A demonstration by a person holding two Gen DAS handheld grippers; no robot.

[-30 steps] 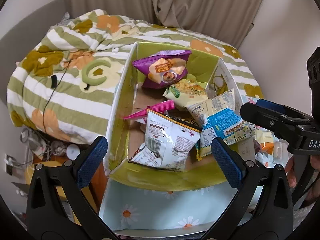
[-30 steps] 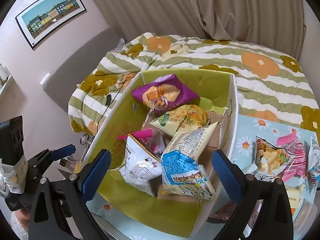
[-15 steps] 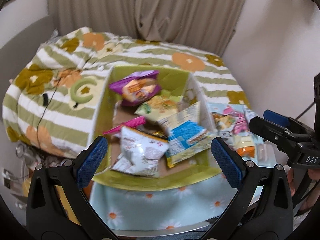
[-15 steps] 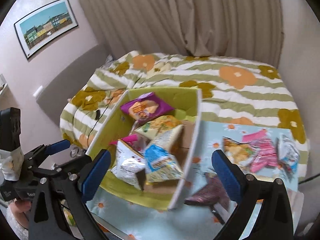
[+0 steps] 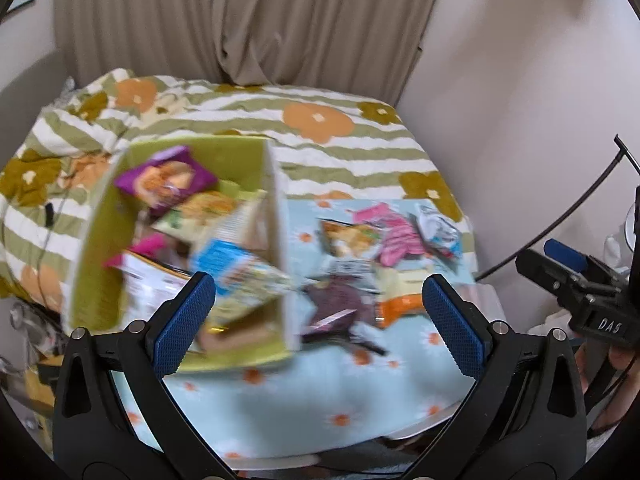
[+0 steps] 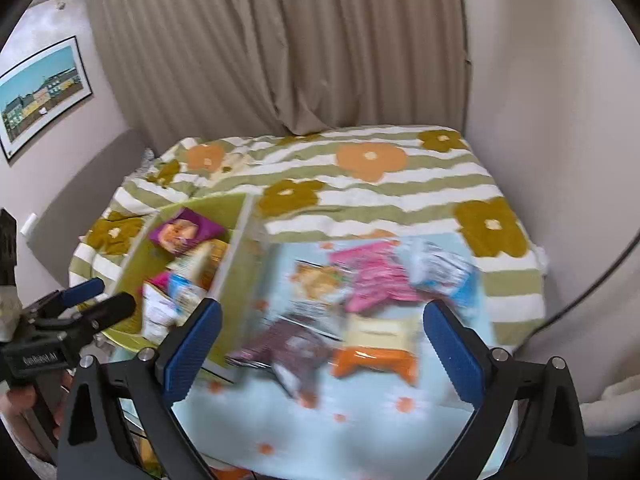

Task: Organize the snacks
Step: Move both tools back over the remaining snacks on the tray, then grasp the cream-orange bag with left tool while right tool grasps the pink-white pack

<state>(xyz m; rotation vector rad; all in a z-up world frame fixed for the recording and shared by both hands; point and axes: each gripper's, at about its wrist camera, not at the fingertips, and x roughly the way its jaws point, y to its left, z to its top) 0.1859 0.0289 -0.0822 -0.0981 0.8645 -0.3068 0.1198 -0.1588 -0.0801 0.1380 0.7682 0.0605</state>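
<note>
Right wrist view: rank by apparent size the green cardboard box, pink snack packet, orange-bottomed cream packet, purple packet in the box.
1. green cardboard box
2. pink snack packet
3. orange-bottomed cream packet, close to the pink one; motion blur makes that order unsure
4. purple packet, also farthest away

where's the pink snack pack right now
In both wrist views the pink snack pack lies on the daisy-print cloth, right of the green box, between an orange-pictured bag and a white-blue bag.
</note>
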